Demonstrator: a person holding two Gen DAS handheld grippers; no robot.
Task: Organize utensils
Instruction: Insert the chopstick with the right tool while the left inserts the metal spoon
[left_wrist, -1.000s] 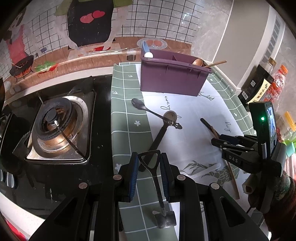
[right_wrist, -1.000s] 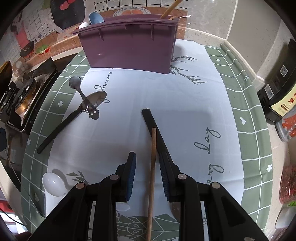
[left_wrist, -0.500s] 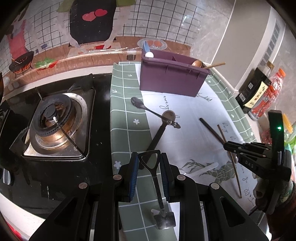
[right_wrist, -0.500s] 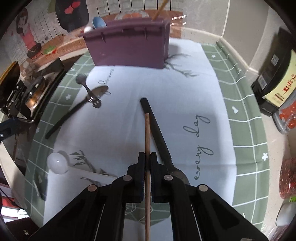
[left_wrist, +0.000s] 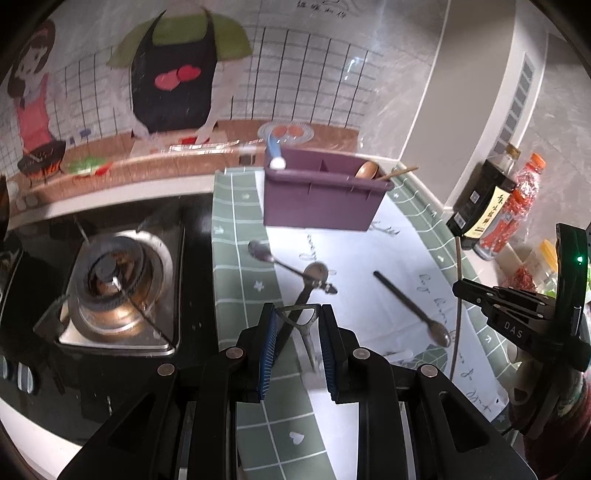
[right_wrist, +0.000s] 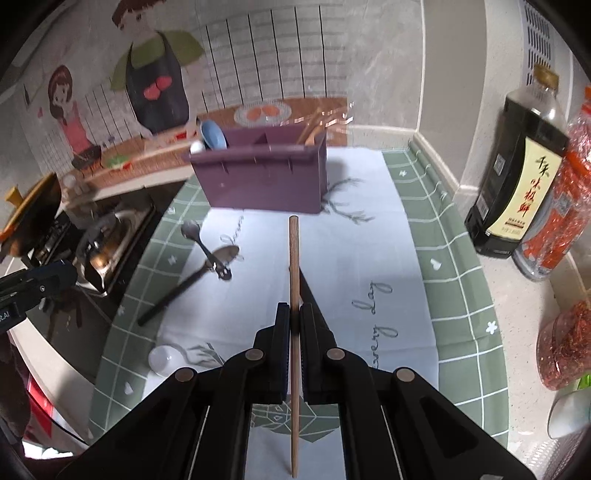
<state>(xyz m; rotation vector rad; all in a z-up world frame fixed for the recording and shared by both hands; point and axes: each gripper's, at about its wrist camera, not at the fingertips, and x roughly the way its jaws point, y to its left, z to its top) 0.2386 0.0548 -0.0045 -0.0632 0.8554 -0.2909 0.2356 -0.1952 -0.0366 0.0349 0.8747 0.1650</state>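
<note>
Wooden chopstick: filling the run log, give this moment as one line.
right tool: shut on wooden chopstick | left tool: open around peeler | purple caddy: ahead

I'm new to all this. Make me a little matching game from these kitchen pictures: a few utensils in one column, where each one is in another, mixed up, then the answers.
Things
1. thin wooden chopstick
2. blue ceramic spoon
3. small white ceramic spoon
4. black-handled metal spoon

Places
A. standing in the left end of the purple plastic utensil caddy
B. lying alone on the cloth by its near left edge
C. clamped in the right gripper
D. lying on the white cloth, bowl toward the camera

Pairs: 1-C, 2-A, 3-B, 4-D
</note>
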